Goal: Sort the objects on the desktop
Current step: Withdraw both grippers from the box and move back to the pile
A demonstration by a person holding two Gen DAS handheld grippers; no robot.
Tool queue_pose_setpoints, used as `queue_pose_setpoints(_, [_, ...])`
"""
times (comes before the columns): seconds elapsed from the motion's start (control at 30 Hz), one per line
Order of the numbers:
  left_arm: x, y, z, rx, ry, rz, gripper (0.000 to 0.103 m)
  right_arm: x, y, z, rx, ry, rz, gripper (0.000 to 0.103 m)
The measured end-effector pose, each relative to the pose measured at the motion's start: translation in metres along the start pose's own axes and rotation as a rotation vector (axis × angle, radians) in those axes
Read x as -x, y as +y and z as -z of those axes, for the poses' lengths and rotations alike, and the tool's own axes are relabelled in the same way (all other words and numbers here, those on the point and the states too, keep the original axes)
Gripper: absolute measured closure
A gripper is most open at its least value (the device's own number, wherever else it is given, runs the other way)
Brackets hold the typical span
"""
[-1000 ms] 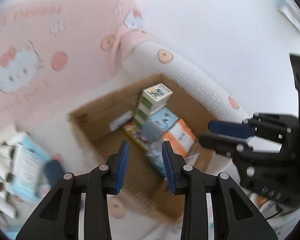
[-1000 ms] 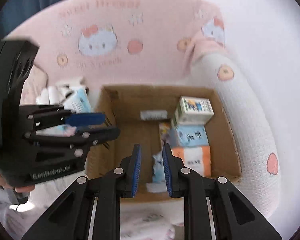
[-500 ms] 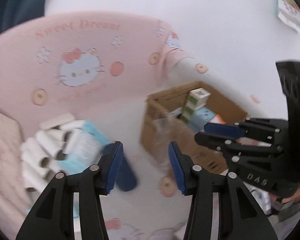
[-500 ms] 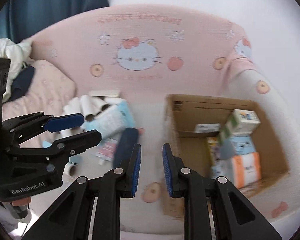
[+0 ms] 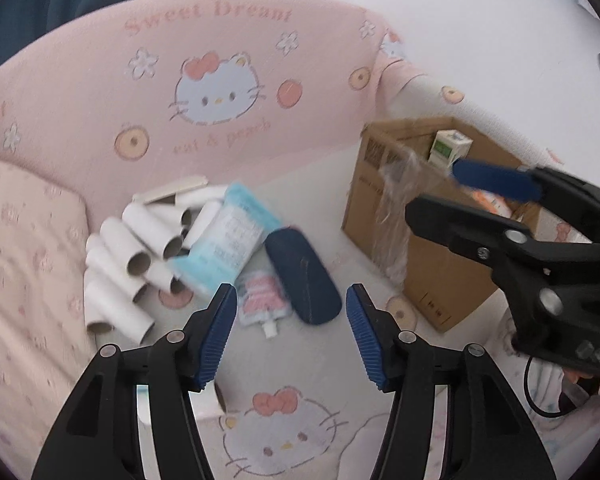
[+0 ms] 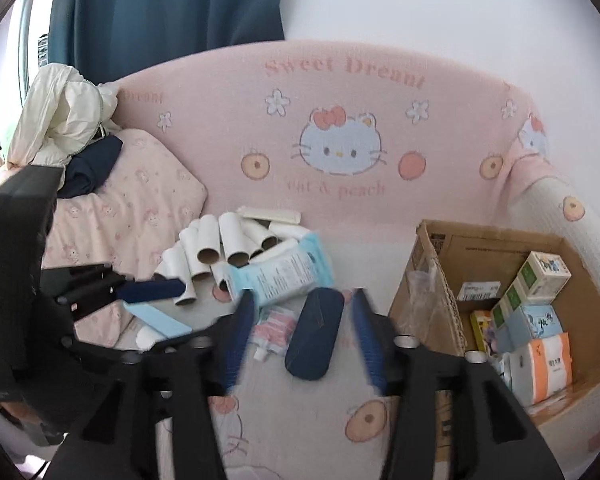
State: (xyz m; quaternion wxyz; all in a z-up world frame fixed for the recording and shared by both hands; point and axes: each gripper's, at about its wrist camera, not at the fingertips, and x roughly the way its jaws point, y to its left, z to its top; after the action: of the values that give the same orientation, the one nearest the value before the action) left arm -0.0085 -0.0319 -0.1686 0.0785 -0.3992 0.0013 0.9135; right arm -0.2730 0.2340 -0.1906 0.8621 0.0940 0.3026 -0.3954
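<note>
A dark blue oval case (image 5: pixel 302 276) (image 6: pixel 315 334) lies on the pink sofa seat beside a light blue wipes pack (image 5: pixel 230 240) (image 6: pixel 282 274), a small pink pouch (image 5: pixel 260 302) (image 6: pixel 274 330) and several cardboard tubes (image 5: pixel 128 256) (image 6: pixel 212 248). My left gripper (image 5: pixel 291 296) hovers short of the case, its jaws opening with nothing held. My right gripper (image 6: pixel 303 300), blurred, also faces the case, jaws opening and empty. Each gripper shows in the other's view: the right gripper (image 5: pixel 434 188), the left gripper (image 6: pixel 148 280). The open cardboard box (image 5: pixel 432 264) (image 6: pixel 560 248) stands to the right.
The box holds several small cartons and tissue packs, and a clear plastic bag (image 6: pixel 420 292) hangs at its near corner. A pink pillow (image 6: pixel 140 200) with a cream jacket (image 6: pixel 64 120) lies at the left. The sofa back (image 6: pixel 340 120) closes off the rear.
Both views have swung left from the box's inside to the pile on the seat. The right gripper's jaws went from almost shut to wide. The left jaws widened too.
</note>
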Motion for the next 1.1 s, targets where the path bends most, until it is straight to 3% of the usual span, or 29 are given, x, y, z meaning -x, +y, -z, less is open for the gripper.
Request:
queue_pose_setpoints(0.13, [-0.011, 0.015, 0.014, 0.073, 0.044, -0.031, 0.042, -0.005, 0.019, 0.007, 0.011, -0.029, 0.020, 0.041])
queue_pose_setpoints(0.33, [-0.021, 0.054, 0.035, 0.303, 0.099, -0.006, 0.042, -0.013, 0.039, 0.020, 0.087, -0.063, 0.007, 0.038])
queue_pose_setpoints(0.43, [-0.014, 0.073, 0.047, 0.372, 0.071, -0.026, 0.042, -0.021, 0.036, 0.025, 0.036, -0.052, -0.051, 0.038])
queue_pose_setpoints(0.57, [-0.006, 0.092, 0.060, 0.383, 0.042, -0.092, 0.041, -0.035, 0.032, 0.033, -0.057, -0.048, -0.136, 0.035])
queue_pose_setpoints(0.8, [-0.009, 0.137, 0.082, 0.518, 0.052, -0.064, 0.037, -0.079, 0.036, 0.042, -0.090, 0.066, -0.187, 0.033])
queue_pose_setpoints(1.1, [-0.010, 0.170, 0.104, 0.608, 0.057, -0.122, 0.037, -0.116, 0.066, 0.058, 0.021, 0.165, -0.265, 0.033])
